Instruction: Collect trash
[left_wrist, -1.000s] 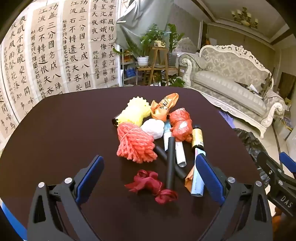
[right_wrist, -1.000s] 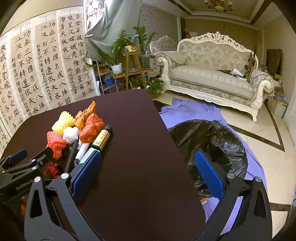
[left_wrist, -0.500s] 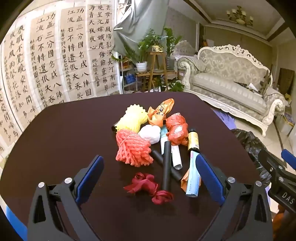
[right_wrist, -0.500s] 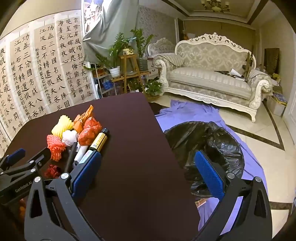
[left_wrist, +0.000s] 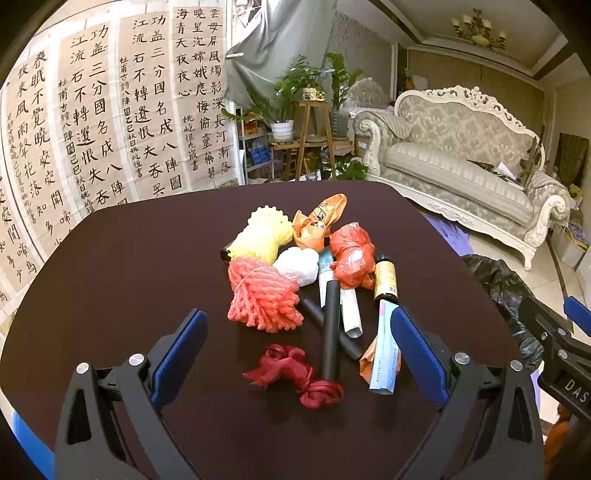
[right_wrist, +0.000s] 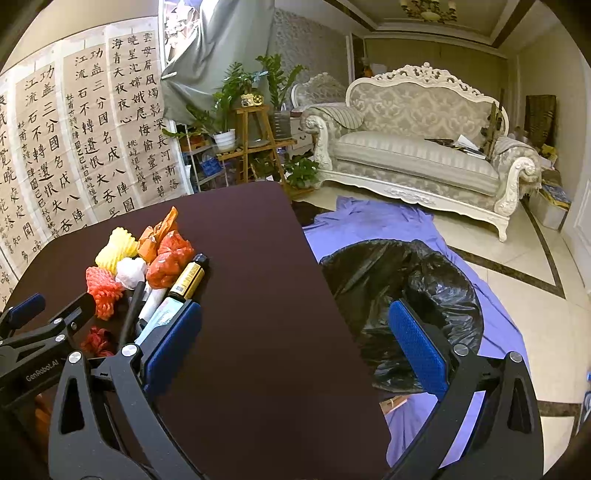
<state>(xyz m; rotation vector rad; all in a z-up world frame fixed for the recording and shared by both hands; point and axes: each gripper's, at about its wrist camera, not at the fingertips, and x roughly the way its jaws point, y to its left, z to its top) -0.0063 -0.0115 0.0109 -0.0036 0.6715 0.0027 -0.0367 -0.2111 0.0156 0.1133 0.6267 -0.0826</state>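
A heap of trash lies on the dark round table: a red foam net, a yellow foam net, a white wad, orange-red bags, an orange wrapper, a small bottle, black tubes, a pale blue box and a dark red ribbon. My left gripper is open and empty, just short of the ribbon. My right gripper is open and empty over the table's right edge. A black trash bag stands open on the floor beside the table.
A purple sheet lies on the floor under the bag. A white sofa stands behind. A plant stand and calligraphy sheets are at the back. The right gripper shows at the left wrist view's right edge.
The left wrist view has drawn back and risen a little, so the heap sits lower and smaller. The right wrist view has shifted slightly. Both grippers stay open.
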